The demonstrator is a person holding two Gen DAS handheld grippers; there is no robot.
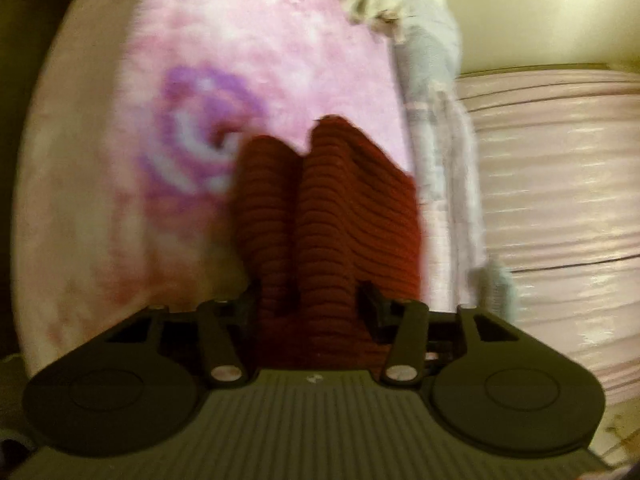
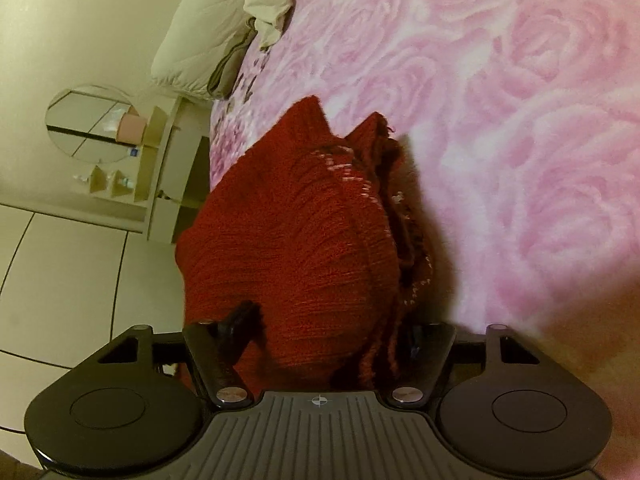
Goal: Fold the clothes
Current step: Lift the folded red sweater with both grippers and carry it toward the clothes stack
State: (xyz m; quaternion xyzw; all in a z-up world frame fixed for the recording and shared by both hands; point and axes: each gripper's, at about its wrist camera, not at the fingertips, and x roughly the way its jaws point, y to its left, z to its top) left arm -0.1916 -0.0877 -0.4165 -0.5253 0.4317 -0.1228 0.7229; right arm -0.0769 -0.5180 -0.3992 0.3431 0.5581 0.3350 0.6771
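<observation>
Motion blur smears the left wrist view; red knit garment (image 1: 332, 216) hides both sets of fingers.

The garment's bunched folds cover the left gripper (image 1: 310, 300) fingertips and, in the right wrist view, the right gripper (image 2: 332, 328) right finger, so neither grip can be read. Small items on the distant white shelf unit (image 2: 148, 160) are too small to identify.

The sweater (image 2: 296, 240) is dark red, with bumpy knitted lines and a row of small white stitches along one edge. Under it, the blanket (image 2: 500, 128) on the bed is pink all over with big pink roses. Ahead of the left tool (image 1: 308, 300) the blanket shows a purple and white swirl (image 1: 200, 136). Each tool is black with a grey striped base. The floor (image 2: 60, 272) beside the right tool (image 2: 332, 326) has white tiles with dark lines. The pillow (image 2: 200, 44) is cream.
</observation>
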